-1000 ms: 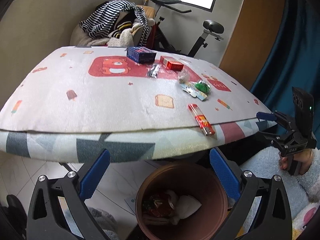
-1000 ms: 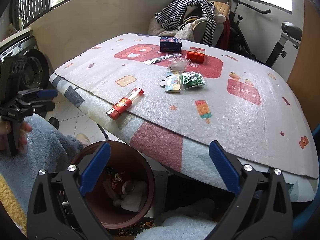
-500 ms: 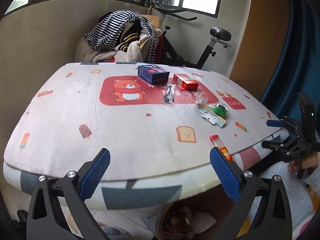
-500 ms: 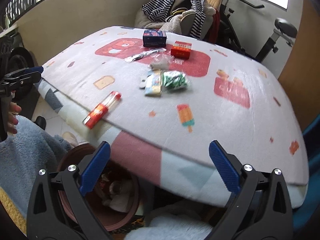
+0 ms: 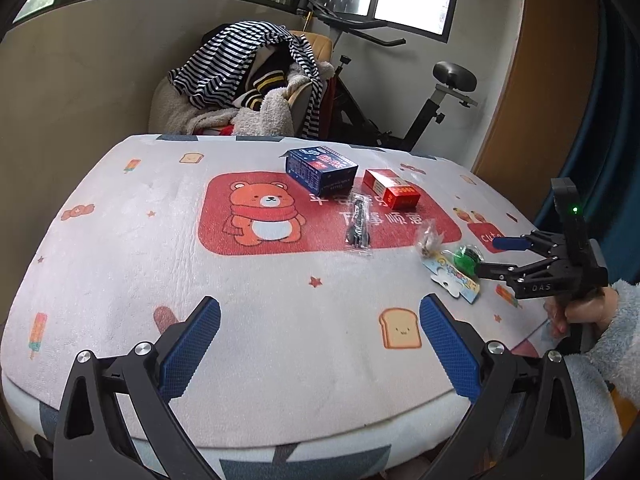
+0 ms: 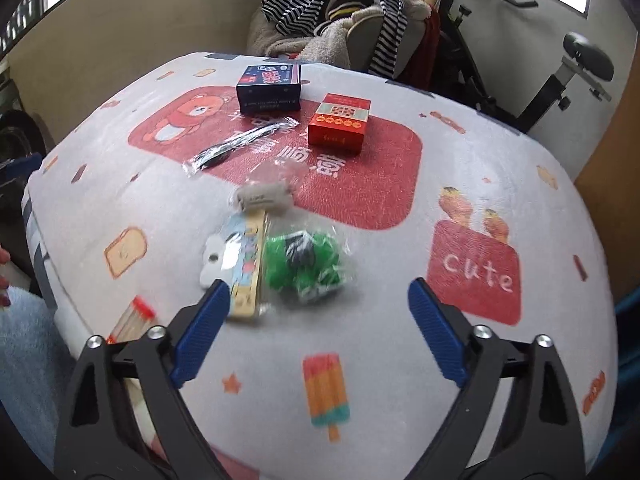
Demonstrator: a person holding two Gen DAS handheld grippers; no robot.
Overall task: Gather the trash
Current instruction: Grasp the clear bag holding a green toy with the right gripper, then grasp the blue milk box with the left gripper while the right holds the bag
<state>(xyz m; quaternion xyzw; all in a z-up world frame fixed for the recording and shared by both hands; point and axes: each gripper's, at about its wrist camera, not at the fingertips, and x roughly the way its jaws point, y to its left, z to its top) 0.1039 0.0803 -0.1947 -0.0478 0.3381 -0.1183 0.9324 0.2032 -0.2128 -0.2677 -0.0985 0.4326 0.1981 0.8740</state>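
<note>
Trash lies on a table under a printed cloth point(image 5: 168, 272). I see a blue box point(image 5: 321, 169) point(image 6: 269, 87), a red box point(image 5: 391, 189) point(image 6: 339, 120), a black item in a clear wrapper point(image 5: 357, 225) point(image 6: 239, 145), a small clear packet point(image 6: 262, 197), a blue-and-white card packet point(image 6: 240, 268), a green item in a clear bag point(image 6: 306, 260) and a red-capped tube point(image 6: 130, 320) at the near edge. My left gripper point(image 5: 320, 344) is open and empty over the near cloth. My right gripper point(image 6: 320, 328) is open and empty, just short of the green bag; it also shows in the left wrist view point(image 5: 496, 256).
A chair heaped with striped and fleece clothes point(image 5: 248, 76) stands behind the table. An exercise bike point(image 5: 440, 92) stands at the back right. A wooden panel and a blue curtain point(image 5: 600, 128) are on the right.
Both grippers rose and moved forward over the table. The brown bin under the table edge has dropped out of both views. The right gripper has closed in on the green bag.
</note>
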